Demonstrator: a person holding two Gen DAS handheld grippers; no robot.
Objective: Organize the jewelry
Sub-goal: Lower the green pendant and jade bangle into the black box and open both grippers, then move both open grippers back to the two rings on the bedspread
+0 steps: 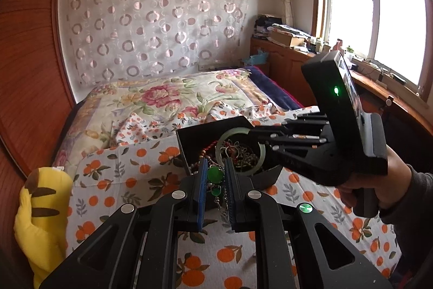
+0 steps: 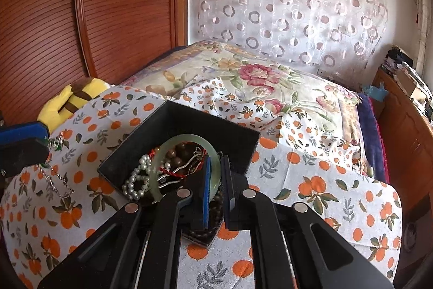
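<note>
jewelry fills the black box (image 2: 173, 123) on the bed (image 1: 151, 156), near its middle; our right gripper (image 2: 215, 180) has its jaws closed on the pale green bangle (image 2: 186, 138) at the box's near rim; our left gripper (image 1: 215, 180) has its jaws clamped on a green-stone necklace (image 1: 215, 174), its chain dangling left of the box; we should lift each slowly so nothing snags; pearls (image 2: 138, 178), brown beads and red cord lie tangled inside.
</note>
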